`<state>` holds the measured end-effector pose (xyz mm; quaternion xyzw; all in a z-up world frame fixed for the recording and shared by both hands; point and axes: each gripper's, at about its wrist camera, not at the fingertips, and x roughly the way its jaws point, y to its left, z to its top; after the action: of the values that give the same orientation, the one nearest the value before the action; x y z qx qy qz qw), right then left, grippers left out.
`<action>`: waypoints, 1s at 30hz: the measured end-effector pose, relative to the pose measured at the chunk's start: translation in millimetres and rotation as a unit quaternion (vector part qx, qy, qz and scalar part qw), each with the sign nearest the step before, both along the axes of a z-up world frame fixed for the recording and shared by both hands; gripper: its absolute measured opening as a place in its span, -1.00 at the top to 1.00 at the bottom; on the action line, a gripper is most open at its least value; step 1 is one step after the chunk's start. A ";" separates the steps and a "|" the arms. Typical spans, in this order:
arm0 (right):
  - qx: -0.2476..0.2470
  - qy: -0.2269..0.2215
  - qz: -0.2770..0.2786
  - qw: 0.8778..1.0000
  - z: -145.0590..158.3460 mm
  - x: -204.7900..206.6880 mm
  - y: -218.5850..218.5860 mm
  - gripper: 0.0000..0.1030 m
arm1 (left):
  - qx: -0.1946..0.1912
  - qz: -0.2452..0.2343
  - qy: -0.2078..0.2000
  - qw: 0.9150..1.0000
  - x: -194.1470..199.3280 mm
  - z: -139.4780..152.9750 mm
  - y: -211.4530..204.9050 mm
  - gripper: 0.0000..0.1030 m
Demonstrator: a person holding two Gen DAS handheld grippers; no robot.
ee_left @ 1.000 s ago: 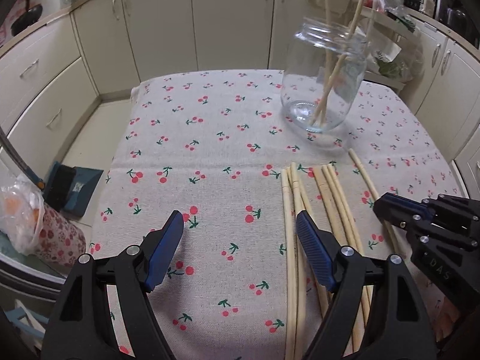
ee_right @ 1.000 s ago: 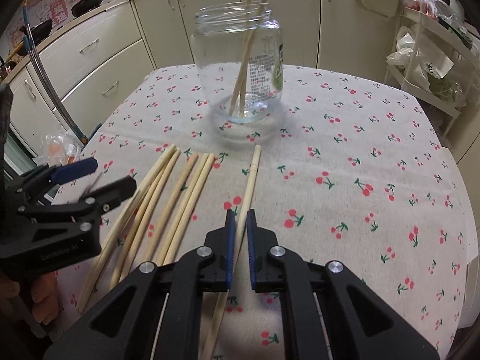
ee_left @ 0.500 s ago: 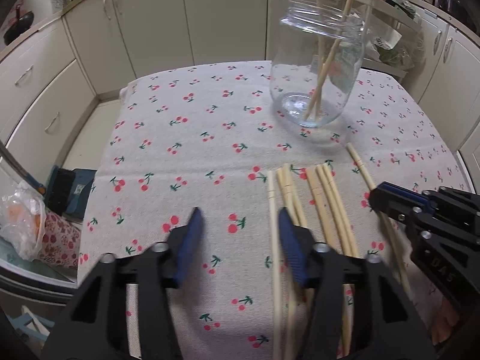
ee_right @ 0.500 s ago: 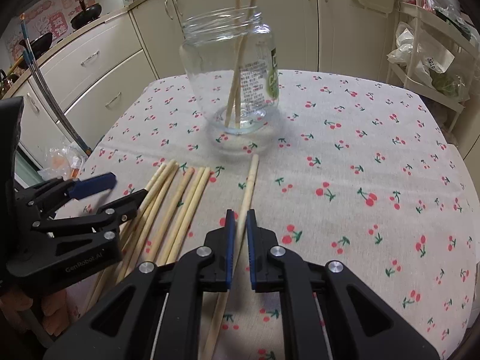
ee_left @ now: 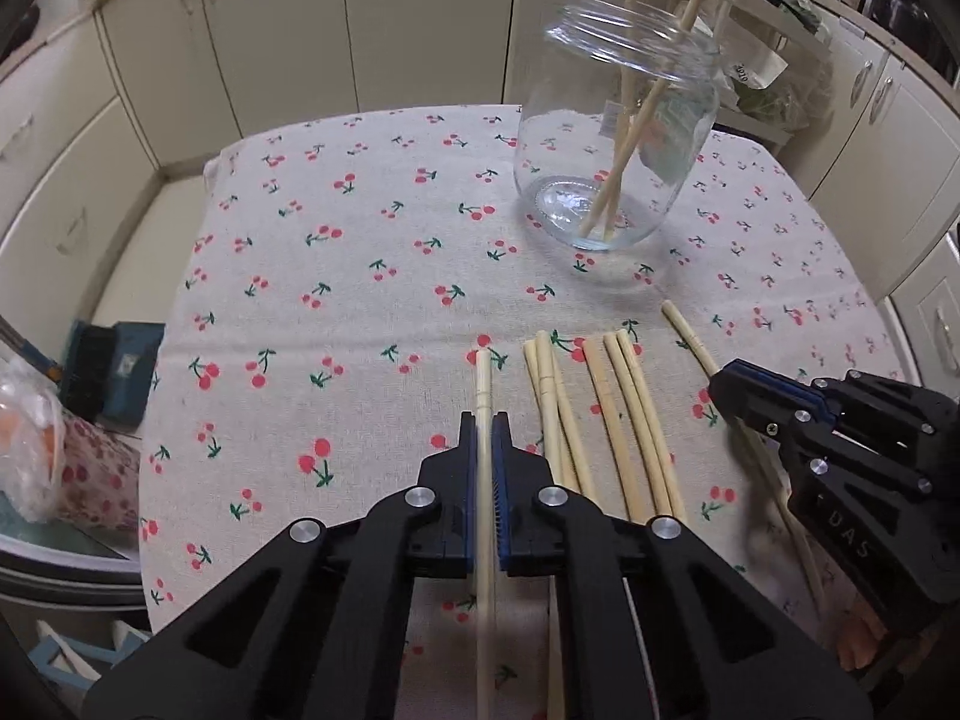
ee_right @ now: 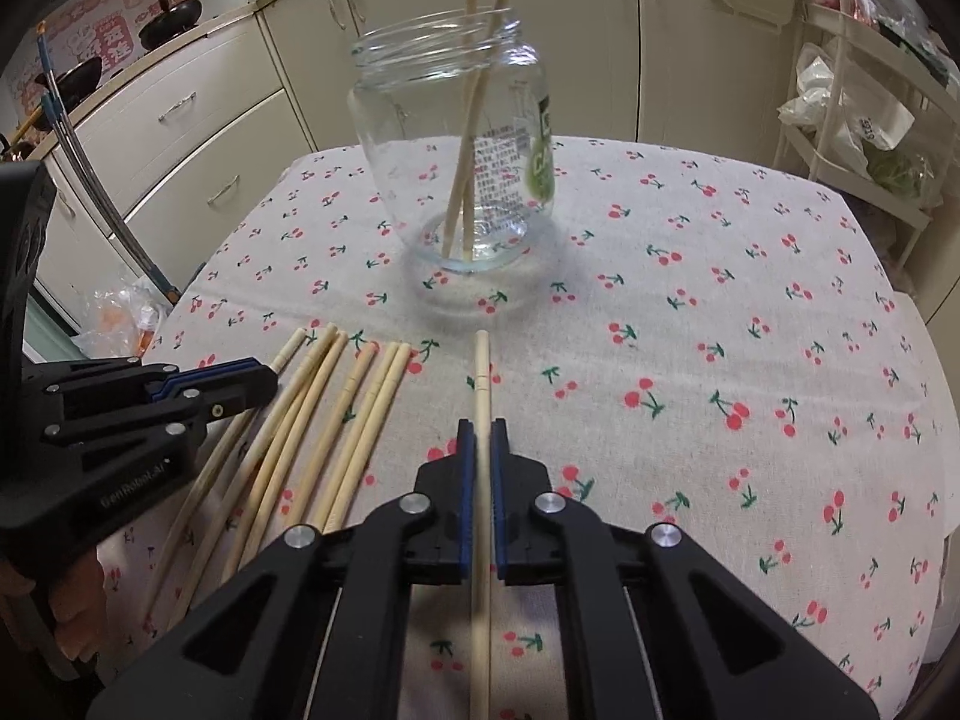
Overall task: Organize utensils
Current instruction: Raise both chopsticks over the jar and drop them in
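Observation:
A clear glass jar [ee_left: 618,138] stands on the cherry-print tablecloth [ee_left: 360,252] with two chopsticks leaning inside it; it also shows in the right wrist view [ee_right: 456,150]. Several loose wooden chopsticks [ee_left: 606,414] lie side by side in front of the jar, also in the right wrist view [ee_right: 336,414]. My left gripper [ee_left: 483,426] is shut on one chopstick [ee_left: 483,378] at the left of the row. My right gripper [ee_right: 481,432] is shut on another chopstick [ee_right: 481,372] at the right of the row. The right gripper shows in the left wrist view [ee_left: 738,384], the left gripper in the right wrist view [ee_right: 264,378].
Cream kitchen cabinets [ee_left: 270,30] surround the table. A plastic bag [ee_left: 30,438] and a blue dustpan [ee_left: 114,366] lie past the left table edge. A white rack with bags [ee_right: 858,120] stands at the far right.
My left gripper moved right over the leftmost chopstick and closed on it. My right gripper stayed shut on its chopstick and shifted slightly toward the jar.

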<state>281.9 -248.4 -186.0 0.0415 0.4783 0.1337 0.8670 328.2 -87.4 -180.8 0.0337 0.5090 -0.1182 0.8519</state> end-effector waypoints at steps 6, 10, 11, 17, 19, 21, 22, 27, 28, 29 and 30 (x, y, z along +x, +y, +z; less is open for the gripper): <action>0.007 0.005 -0.001 1.000 -0.1 -2.5 -1.3 0.88 | -0.049 0.005 -0.009 0.999 -5.9 13.2 14.6 0.91; 0.009 0.007 0.000 1.000 -0.1 -3.4 -0.7 0.88 | -0.088 0.016 -0.059 0.994 -9.8 42.5 20.5 0.91; 0.010 0.007 -0.001 1.000 0.0 -3.3 -0.9 0.88 | -0.099 0.020 -0.073 0.992 -9.8 50.7 21.7 0.91; 0.016 0.007 -0.003 1.000 -0.3 -3.2 -3.9 0.88 | -0.162 0.038 -0.188 0.968 -2.1 107.8 24.9 0.91; 0.016 0.007 -0.004 1.000 -0.5 -3.2 -4.2 0.88 | -0.181 0.045 -0.221 0.957 6.1 127.2 24.4 0.91; 0.016 0.008 -0.004 1.000 -0.7 -3.1 -4.4 0.88 | -0.201 0.051 -0.241 0.948 16.2 142.3 23.3 0.91; 0.017 0.008 -0.004 1.000 -0.5 -3.0 -4.6 0.88 | -0.211 0.052 -0.250 0.944 23.3 149.6 21.3 0.91; 0.023 0.010 -0.005 1.000 -0.3 -4.1 -5.5 0.88 | -0.243 0.061 -0.273 0.929 56.4 170.6 9.1 0.90; 0.025 0.010 -0.006 1.000 -0.7 -4.2 -6.1 0.88 | -0.249 0.066 -0.278 0.926 64.7 172.4 6.6 0.90; 0.027 0.011 -0.006 1.000 -0.8 -4.3 -7.1 0.88 | -0.254 0.073 -0.284 0.922 71.4 175.4 4.9 0.91; 0.029 0.011 -0.006 0.999 -0.9 -4.4 -7.8 0.88 | -0.257 0.077 -0.288 0.919 74.4 176.2 3.1 0.91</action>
<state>277.5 -256.1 -186.9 0.0709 0.4838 0.1419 0.8607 402.6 -84.4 -4.6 -0.1928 0.1953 -0.1638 0.9476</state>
